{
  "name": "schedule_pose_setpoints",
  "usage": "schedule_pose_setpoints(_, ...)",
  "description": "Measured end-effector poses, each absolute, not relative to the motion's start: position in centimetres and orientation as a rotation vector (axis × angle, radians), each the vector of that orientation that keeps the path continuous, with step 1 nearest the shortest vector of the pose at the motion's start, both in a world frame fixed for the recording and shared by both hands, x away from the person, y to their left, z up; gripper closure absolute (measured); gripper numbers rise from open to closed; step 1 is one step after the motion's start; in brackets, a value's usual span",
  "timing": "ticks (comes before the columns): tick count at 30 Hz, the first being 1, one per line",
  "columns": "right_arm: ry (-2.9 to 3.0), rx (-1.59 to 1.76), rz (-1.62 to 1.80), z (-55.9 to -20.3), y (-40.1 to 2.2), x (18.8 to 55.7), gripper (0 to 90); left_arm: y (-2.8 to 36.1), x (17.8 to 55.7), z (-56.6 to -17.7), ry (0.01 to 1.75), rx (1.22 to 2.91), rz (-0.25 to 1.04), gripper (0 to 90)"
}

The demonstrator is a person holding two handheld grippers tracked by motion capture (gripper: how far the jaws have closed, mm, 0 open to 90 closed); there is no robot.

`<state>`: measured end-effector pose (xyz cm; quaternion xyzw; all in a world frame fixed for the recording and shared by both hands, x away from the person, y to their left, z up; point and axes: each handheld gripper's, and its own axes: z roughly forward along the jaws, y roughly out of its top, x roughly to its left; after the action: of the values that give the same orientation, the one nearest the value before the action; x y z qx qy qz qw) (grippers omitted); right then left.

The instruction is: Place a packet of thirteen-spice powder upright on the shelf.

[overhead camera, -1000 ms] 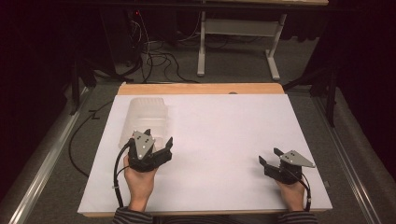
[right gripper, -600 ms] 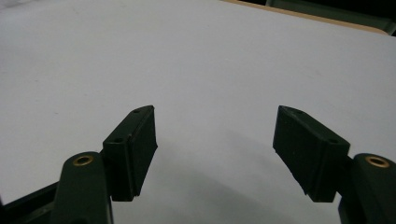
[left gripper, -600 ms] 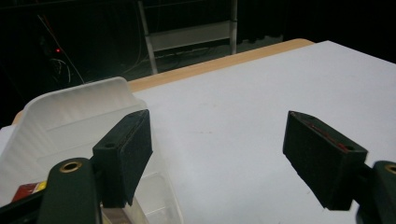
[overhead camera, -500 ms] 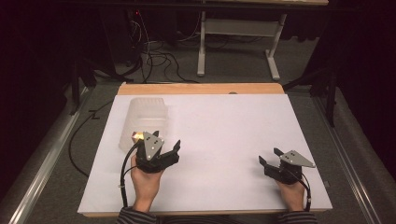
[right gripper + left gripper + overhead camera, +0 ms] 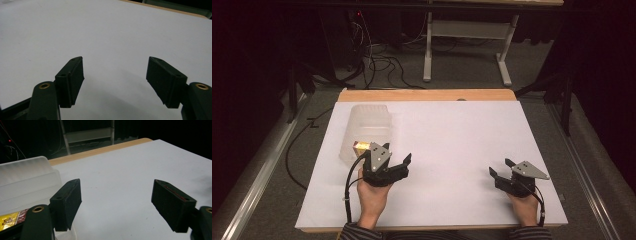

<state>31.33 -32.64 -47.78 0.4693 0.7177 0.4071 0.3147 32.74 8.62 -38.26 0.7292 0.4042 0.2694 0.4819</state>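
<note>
A translucent plastic box (image 5: 366, 127) lies on the white table (image 5: 452, 135) at the left. A small yellow and red packet (image 5: 360, 147) rests at its near end. My left gripper (image 5: 395, 161) hovers just in front and right of the box, open and holding nothing. In the left gripper view the box (image 5: 27, 178) fills the left side and the packet (image 5: 11, 219) peeks out behind the left jaw. My right gripper (image 5: 499, 168) rests open at the near right of the table, over bare white surface (image 5: 115, 32).
A wooden strip (image 5: 427, 95) borders the table's far edge. Beyond it stand a white desk frame (image 5: 467, 45) and cables (image 5: 377, 62) on the floor. The table's middle (image 5: 452, 150) lies between my two grippers.
My left gripper has drawn back toward the near edge and shifted a little right, away from the box, uncovering the yellow packet. The right gripper has stayed still.
</note>
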Motion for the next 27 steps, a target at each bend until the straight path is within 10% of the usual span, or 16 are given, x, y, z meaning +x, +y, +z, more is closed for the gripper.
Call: schedule_pose_setpoints(27, 1.89, 1.24, 1.073, -47.8, -32.6, 31.3, 30.6, 6.4, 32.5, -39.2, 0.94, 1.826, 0.578, 24.8)
